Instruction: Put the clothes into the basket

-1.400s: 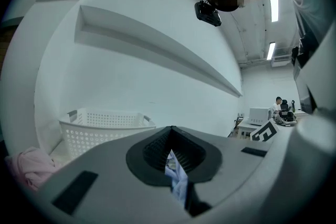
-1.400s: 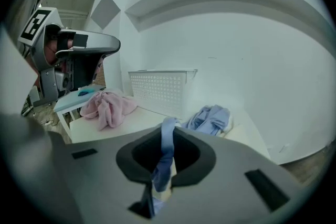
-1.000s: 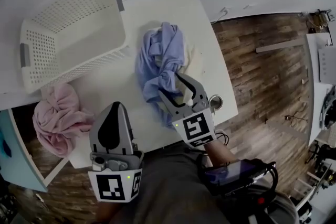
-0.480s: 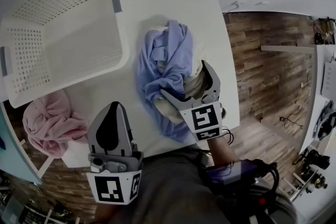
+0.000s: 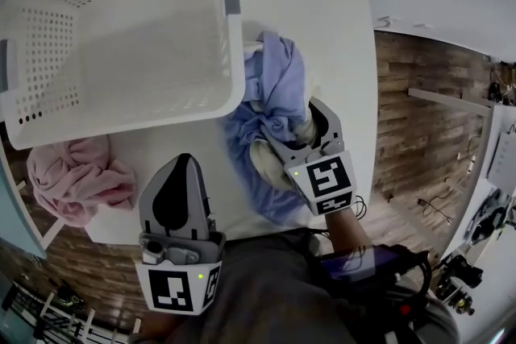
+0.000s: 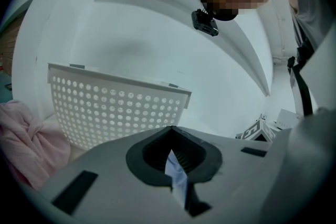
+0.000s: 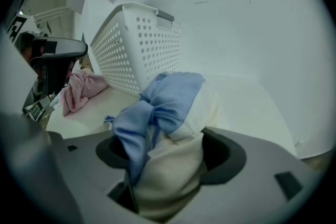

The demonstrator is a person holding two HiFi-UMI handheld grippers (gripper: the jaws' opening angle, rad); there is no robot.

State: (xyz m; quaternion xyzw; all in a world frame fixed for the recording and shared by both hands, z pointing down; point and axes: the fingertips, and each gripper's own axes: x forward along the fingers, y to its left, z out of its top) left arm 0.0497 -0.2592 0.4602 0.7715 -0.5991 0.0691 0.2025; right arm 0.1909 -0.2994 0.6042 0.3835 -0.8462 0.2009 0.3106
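**Right jaws closing on the blue-and-cream bundle; nothing yet in the basket**

The white desk carries all the items. The white perforated plastic basket stands at its far left and, so far as the head view shows, holds no clothes. It sits larger and closer in that view than a second ago. This looks like a shift of the head camera, not of the basket.

The crumpled blue-and-cream bundle of clothes lies on the desk just beside the basket's near wall, about where it lay before. The pink crumpled garment remains at the desk's left edge, untouched.

The right gripper has changed. Half a second ago its jaws stood spread wide over the bundle. Now they are closing, with the cream fabric filling the gap and bearing on both sides.

The left gripper stays clear of the clothes, its jaws together on nothing.

Judgement: the grasp is being made; lift and transfer remain, then the pink garment.
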